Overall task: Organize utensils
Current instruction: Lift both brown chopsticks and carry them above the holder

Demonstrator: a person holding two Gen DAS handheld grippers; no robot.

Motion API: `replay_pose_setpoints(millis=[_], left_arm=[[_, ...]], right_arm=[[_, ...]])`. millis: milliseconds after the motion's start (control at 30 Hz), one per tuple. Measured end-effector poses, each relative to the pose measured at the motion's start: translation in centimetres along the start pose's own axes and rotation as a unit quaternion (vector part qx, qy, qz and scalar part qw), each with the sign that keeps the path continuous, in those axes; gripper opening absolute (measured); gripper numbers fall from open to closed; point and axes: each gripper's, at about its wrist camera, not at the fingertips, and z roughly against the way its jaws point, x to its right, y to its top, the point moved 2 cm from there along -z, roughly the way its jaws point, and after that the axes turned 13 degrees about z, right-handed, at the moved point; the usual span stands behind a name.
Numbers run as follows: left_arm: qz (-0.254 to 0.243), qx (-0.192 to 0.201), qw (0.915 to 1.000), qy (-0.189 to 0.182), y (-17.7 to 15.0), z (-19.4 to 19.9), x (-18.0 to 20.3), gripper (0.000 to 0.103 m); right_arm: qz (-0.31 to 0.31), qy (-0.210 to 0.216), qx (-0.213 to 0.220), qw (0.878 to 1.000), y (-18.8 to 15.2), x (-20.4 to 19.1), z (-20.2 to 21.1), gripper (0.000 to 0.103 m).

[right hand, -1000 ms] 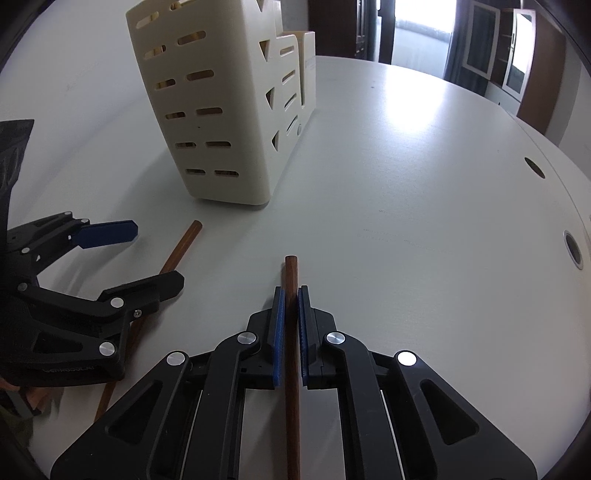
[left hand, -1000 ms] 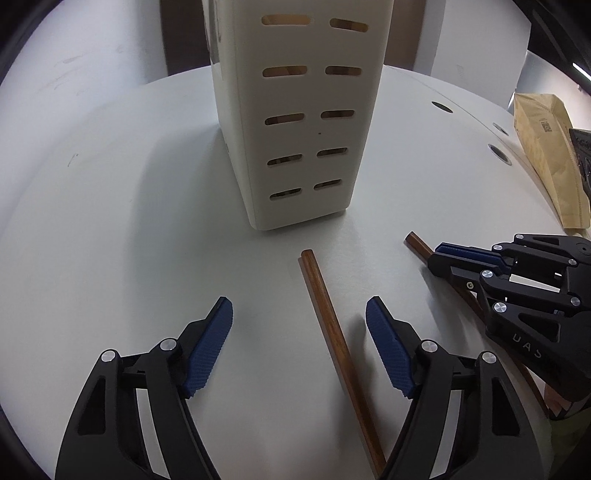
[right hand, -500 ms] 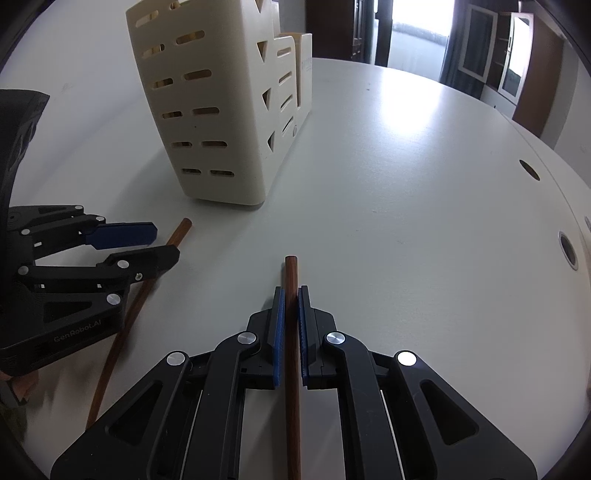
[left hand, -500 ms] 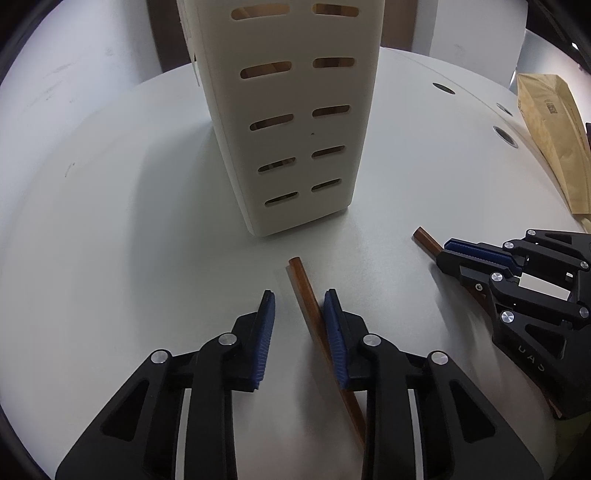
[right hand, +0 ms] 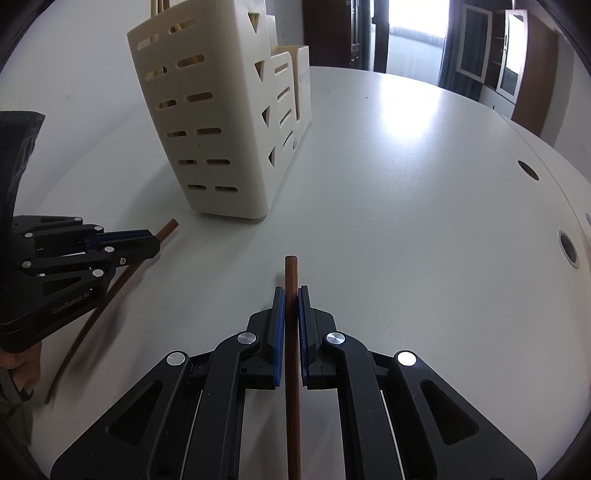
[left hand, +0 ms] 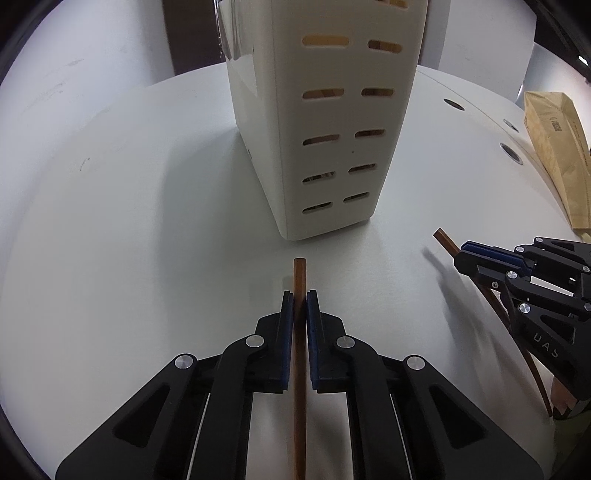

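Observation:
My left gripper [left hand: 299, 295] is shut on a brown chopstick [left hand: 299, 273] that points toward the cream slotted utensil holder [left hand: 332, 122] just ahead. My right gripper [right hand: 291, 291] is shut on a second brown chopstick [right hand: 291, 273], raised over the table. In the left wrist view the right gripper [left hand: 466, 253] with its chopstick [left hand: 443, 238] is at the right. In the right wrist view the left gripper [right hand: 149, 240] with its chopstick [right hand: 166, 229] is at the left, near the holder [right hand: 221, 122].
The white round table [right hand: 424, 184] has cable holes [right hand: 567, 249] near its right edge. A brown paper bag [left hand: 557, 147] lies at the far right in the left wrist view. Utensil handles stick up from the holder's tall compartment [right hand: 162, 7].
My left gripper closed on the chopstick that lay on the table and lifted it in line with the fingers. The right gripper kept its chopstick and rose slightly.

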Motion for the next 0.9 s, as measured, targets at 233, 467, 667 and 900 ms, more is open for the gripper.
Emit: replay_pose_setpoints(millis=[233,467,667,900], left_arm=[[0.011,0.057,0.9977,-0.034,0.3,3.5,-0.2,0.007],[0.031,0.133,0.9898,-0.041,0.9,8.2,-0.7,0.007],[0.046,0.171,0.9829,-0.052,1.4,11.1,-0.8,0.007],[0.050,0.212,0.9739,-0.063,1.4,14.2,0.3,0.007]], right_arm=[[-0.007,0.005,0.032,0.999,0.6,-0.1,1.7,0.008],[0.007,-0.015,0.080,0.997,1.7,-0.7,4.8,0.008],[0.002,-0.017,0.127,0.992,2.2,-0.5,7.7,0.008],[-0.020,-0.025,0.195,0.980,3.1,-0.3,11.6,0.008]])
